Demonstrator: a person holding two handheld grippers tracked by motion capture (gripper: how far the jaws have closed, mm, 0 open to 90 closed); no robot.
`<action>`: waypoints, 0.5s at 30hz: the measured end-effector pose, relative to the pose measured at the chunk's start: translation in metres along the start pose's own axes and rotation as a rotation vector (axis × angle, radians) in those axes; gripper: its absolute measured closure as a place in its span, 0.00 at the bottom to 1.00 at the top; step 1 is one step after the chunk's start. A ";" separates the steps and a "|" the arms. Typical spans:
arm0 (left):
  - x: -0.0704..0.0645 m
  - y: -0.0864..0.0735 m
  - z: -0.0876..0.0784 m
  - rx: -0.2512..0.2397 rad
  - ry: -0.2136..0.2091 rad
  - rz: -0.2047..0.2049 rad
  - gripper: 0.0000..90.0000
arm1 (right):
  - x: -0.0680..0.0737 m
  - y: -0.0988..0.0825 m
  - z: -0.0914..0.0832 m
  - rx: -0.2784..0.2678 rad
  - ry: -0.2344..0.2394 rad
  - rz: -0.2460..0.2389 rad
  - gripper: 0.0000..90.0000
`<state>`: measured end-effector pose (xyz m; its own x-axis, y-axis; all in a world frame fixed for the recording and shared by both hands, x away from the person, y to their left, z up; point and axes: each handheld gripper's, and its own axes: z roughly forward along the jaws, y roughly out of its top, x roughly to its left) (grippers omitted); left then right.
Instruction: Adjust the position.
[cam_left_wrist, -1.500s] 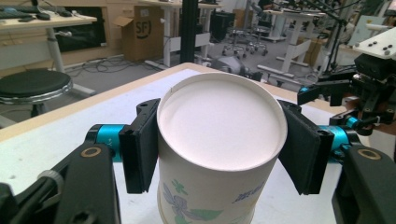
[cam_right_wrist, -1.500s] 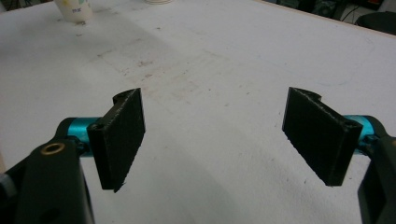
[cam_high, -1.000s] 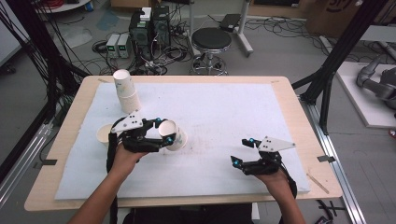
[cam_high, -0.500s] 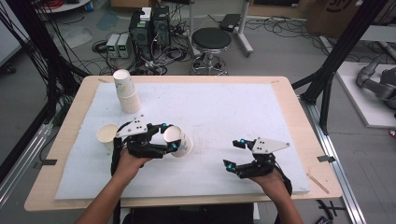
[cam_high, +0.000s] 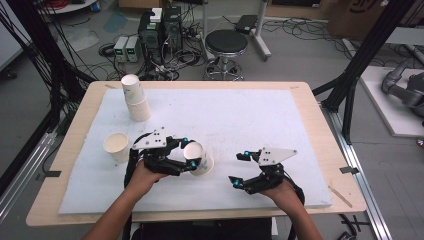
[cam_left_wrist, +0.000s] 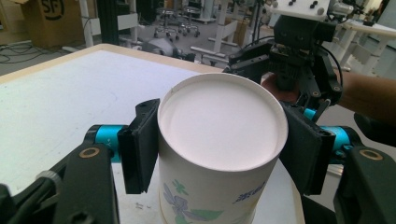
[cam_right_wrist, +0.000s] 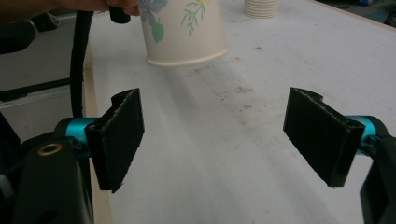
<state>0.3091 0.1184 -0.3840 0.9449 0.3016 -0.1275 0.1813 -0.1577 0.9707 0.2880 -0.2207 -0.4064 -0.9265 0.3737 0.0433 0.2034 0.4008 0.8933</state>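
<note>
**Inspector A:** What is obscured?

**Inspector B:** In the left gripper view, the paper cup (cam_left_wrist: 219, 154) is cut off at the bottom edge, so its base cannot be seen. Its printed lettering is too small to read. In the right gripper view, the same cup is cropped at the top, and the cup stack (cam_right_wrist: 261, 7) shows as a sliver at the top edge.

**Inspector A:** Location and grip?

**Inspector B:** The paper cup (cam_high: 199, 157) is near the middle of the white mat (cam_high: 240, 115), towards the person's side. The left gripper (cam_high: 192, 159) pinches it, one pad against each side of the wall just under the rim. In the high view the cup leans, mouth towards the left hand; whether it touches the mat I cannot tell. The right gripper (cam_high: 239, 170) has its jaws spread wide with nothing between them, above the mat and well apart from the cup.

**Inspector A:** Surroundings?

**Inspector B:** A single cup (cam_high: 116, 146) stands upright just left of the left gripper. The cup stack (cam_high: 135, 97) stands inverted farther back on the left. Beyond the table (cam_high: 320, 150) are a stool (cam_high: 227, 44) and electronics boxes with cables on the floor. Nothing lies between the two grippers.

**Inspector A:** Changes from the earlier views?

**Inspector B:** The right gripper has shifted left, towards the held cup. The left gripper and its cup have barely moved in the last half second. The single cup and the stack are unchanged.
</note>
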 end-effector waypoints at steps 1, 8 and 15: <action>0.000 0.000 0.001 0.000 -0.005 0.002 0.39 | 0.000 0.001 0.001 0.002 0.003 -0.002 0.23; -0.005 0.003 0.005 0.012 -0.037 0.017 0.39 | 0.000 0.011 0.009 0.001 0.028 -0.026 0.23; -0.010 0.006 0.012 0.013 -0.080 0.021 0.39 | 0.003 0.016 0.022 0.013 0.086 -0.045 0.23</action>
<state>0.3036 0.1035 -0.3798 0.9671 0.2220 -0.1239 0.1646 -0.1753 0.9707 0.2954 -0.1949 -0.4012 -0.9585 0.2822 0.0419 0.1645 0.4267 0.8893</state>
